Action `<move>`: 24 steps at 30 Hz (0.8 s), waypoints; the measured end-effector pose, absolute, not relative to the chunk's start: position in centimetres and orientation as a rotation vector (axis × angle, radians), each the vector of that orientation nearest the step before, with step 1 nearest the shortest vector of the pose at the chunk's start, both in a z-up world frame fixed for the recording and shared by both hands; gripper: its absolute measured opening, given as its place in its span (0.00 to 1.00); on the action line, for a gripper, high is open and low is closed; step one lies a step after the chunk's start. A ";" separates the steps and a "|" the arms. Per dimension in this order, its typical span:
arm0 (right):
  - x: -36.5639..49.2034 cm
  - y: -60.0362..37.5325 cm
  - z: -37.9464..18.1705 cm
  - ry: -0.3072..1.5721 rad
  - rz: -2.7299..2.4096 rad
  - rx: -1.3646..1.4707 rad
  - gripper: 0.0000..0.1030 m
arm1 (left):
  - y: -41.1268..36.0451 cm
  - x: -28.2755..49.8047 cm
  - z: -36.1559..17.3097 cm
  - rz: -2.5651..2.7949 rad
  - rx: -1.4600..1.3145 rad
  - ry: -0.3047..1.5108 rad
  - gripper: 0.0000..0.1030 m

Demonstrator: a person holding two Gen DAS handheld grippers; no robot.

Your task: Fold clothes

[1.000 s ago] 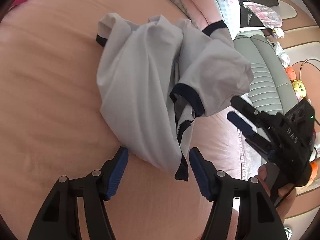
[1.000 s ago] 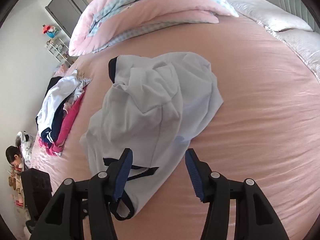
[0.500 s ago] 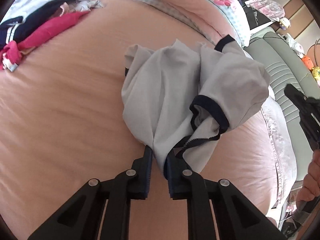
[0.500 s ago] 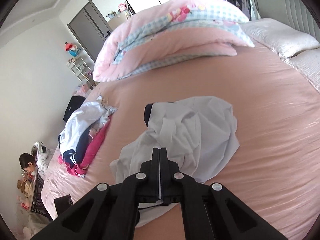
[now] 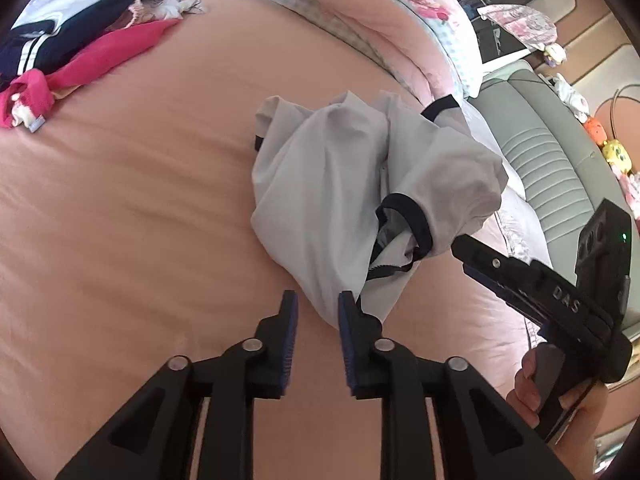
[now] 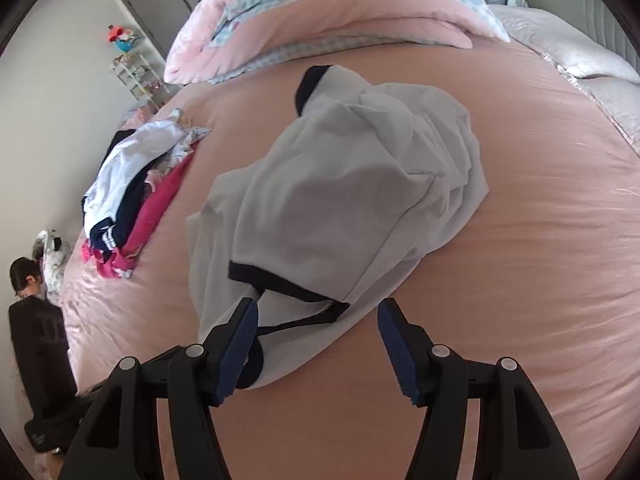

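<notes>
A crumpled pale grey shirt (image 5: 332,184) with navy trim lies on the pink bed sheet (image 5: 120,240). My left gripper (image 5: 317,298) is at its near tip. Its jaws are opening, and the fabric's end sits in the gap against the right pad (image 5: 345,320), not pinched. In the right wrist view the same shirt (image 6: 340,200) fills the middle. My right gripper (image 6: 317,306) is opening wide over its near hem, with the navy-edged sleeve opening between the pads and nothing gripped. The right gripper (image 5: 520,276) also shows in the left wrist view, held by a hand (image 5: 532,384).
A pile of white, navy and magenta clothes (image 6: 132,200) lies at the bed's left side. A folded pink checked quilt (image 6: 340,20) lies across the far end, with a pale pillow (image 6: 580,52) to its right. A person (image 6: 28,280) sits beside the bed, far left.
Both grippers were open a second ago, shut at the shirt's near edge half a second ago, and now stand apart again. The right gripper has come down closer to the hem.
</notes>
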State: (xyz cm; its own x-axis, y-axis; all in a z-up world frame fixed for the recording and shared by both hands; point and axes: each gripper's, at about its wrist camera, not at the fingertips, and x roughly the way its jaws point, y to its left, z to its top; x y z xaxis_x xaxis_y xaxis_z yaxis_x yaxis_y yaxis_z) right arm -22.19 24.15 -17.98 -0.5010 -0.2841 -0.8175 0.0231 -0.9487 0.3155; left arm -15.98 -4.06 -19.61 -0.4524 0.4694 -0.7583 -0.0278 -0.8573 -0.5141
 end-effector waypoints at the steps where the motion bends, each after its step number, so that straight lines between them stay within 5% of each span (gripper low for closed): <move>1: -22.5 24.5 -18.4 -0.423 -2.582 1.472 0.60 | -3.7 -16.1 -19.8 2.354 -1.422 -0.632 0.57; 3: -23.5 25.1 -19.2 -0.494 -2.620 1.497 0.60 | -3.4 -16.3 -20.3 2.304 -1.390 -0.671 0.69; 7: -25.5 24.5 -19.5 -0.496 -2.562 1.496 0.57 | -1.7 -17.1 -20.5 2.372 -1.388 -0.546 0.68; 8: -25.8 24.1 -19.5 -0.468 -2.535 1.481 0.49 | -1.7 -17.0 -20.7 2.389 -1.398 -0.528 0.66; 9: -26.0 23.7 -19.6 -0.451 -2.505 1.474 0.20 | -2.1 -16.9 -20.8 2.381 -1.423 -0.548 0.58; 10: -26.1 23.6 -19.7 -0.453 -2.484 1.473 0.04 | -2.6 -16.9 -21.1 2.374 -1.447 -0.569 0.53; 24: -19.2 29.2 -18.1 -0.370 -2.649 1.543 0.04 | -2.4 -16.7 -21.5 2.471 -1.450 -0.494 0.45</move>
